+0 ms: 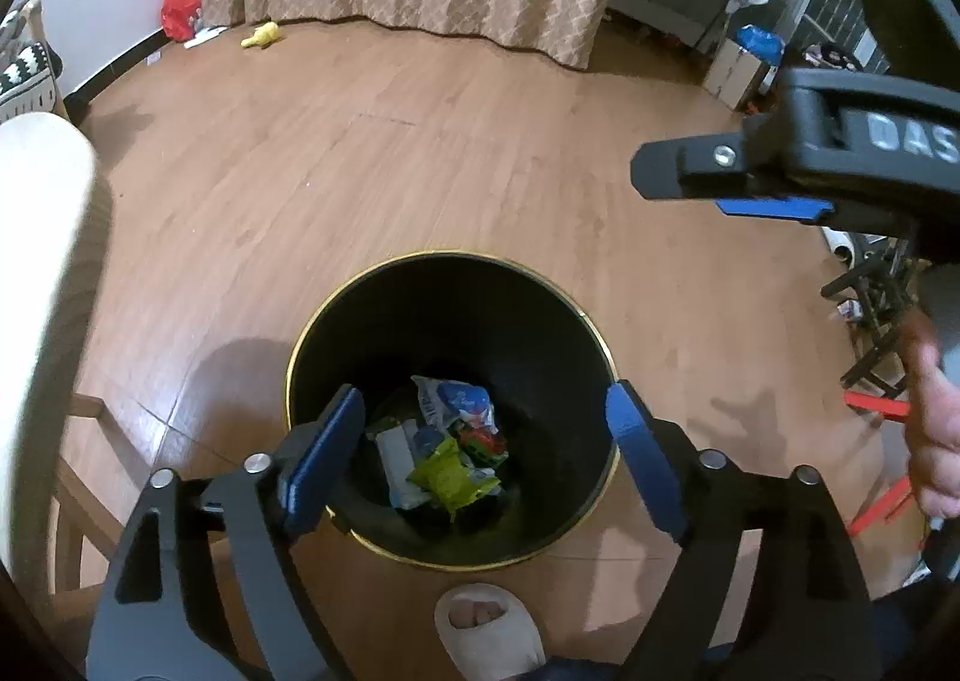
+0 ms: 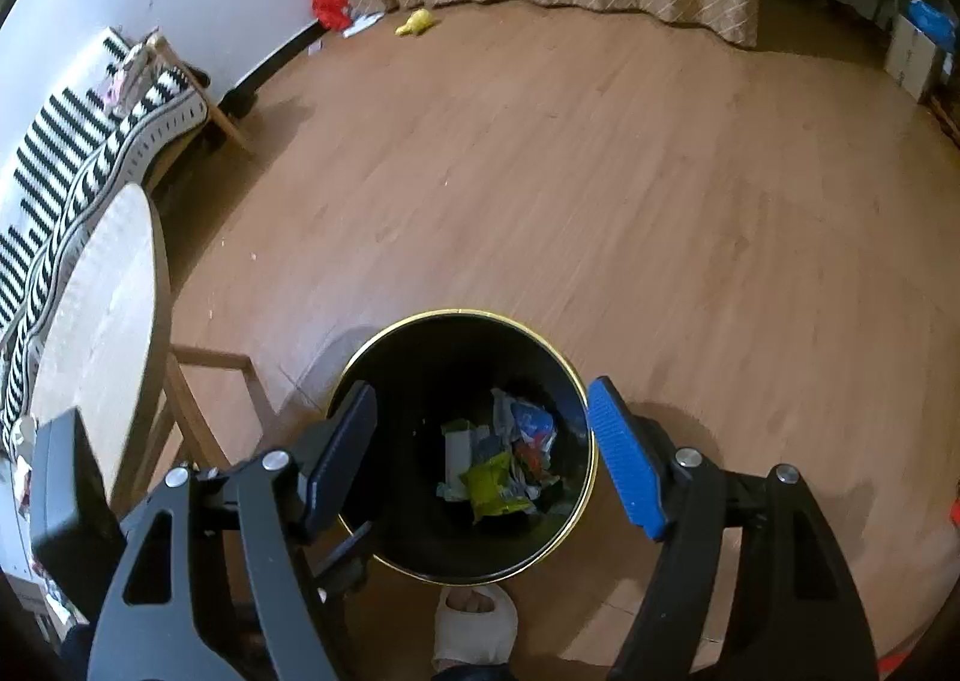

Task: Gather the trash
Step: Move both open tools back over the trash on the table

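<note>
A black trash bin with a gold rim (image 1: 300, 357) (image 2: 576, 375) stands on the wood floor below both grippers. Inside lie several wrappers: a yellow-green packet (image 1: 447, 474) (image 2: 489, 486), a blue and white bag (image 1: 456, 402) (image 2: 528, 420) and a white carton (image 1: 399, 456) (image 2: 459, 447). My left gripper (image 1: 480, 459) is open and empty above the bin. My right gripper (image 2: 480, 459) is open and empty above the bin; it also shows from the side in the left wrist view (image 1: 750, 189), higher up at right.
A round pale table (image 2: 102, 309) with wooden legs stands left of the bin, a striped sofa (image 2: 66, 153) behind it. A slippered foot (image 1: 486, 633) is just in front of the bin. A yellow object (image 1: 261, 34) and a red bag (image 1: 180, 9) lie by the curtain.
</note>
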Motion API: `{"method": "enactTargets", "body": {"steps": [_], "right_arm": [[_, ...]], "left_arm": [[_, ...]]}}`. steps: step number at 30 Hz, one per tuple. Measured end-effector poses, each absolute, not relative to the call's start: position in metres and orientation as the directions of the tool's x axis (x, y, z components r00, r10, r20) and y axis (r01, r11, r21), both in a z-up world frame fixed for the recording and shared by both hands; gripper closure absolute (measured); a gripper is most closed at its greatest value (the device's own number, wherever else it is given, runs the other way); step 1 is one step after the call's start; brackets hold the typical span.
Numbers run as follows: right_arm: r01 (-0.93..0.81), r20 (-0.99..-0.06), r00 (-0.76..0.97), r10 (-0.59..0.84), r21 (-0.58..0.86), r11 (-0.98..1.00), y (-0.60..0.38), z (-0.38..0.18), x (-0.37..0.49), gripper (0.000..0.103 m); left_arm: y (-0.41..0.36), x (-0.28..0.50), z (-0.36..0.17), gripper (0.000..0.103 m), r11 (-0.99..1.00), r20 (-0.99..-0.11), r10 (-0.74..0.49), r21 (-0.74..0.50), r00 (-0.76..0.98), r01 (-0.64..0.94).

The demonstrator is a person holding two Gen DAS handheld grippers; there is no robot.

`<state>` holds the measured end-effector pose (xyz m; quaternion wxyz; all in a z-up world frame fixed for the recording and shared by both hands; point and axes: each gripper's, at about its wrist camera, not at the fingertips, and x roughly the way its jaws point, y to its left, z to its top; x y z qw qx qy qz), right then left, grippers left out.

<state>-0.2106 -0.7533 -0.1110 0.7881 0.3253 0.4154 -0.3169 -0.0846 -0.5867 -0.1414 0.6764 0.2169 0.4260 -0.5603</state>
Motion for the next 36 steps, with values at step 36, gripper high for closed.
{"method": "enactTargets", "body": {"steps": [36], "right_arm": [[-0.176,-0.812,0.509,0.284,0.224,0.958,-0.256,-0.043,0.054,0.022]], "left_arm": [[-0.007,0.086,-0.002,0.007,0.908,-0.757,-0.253,0.030,0.603,0.419]]}}
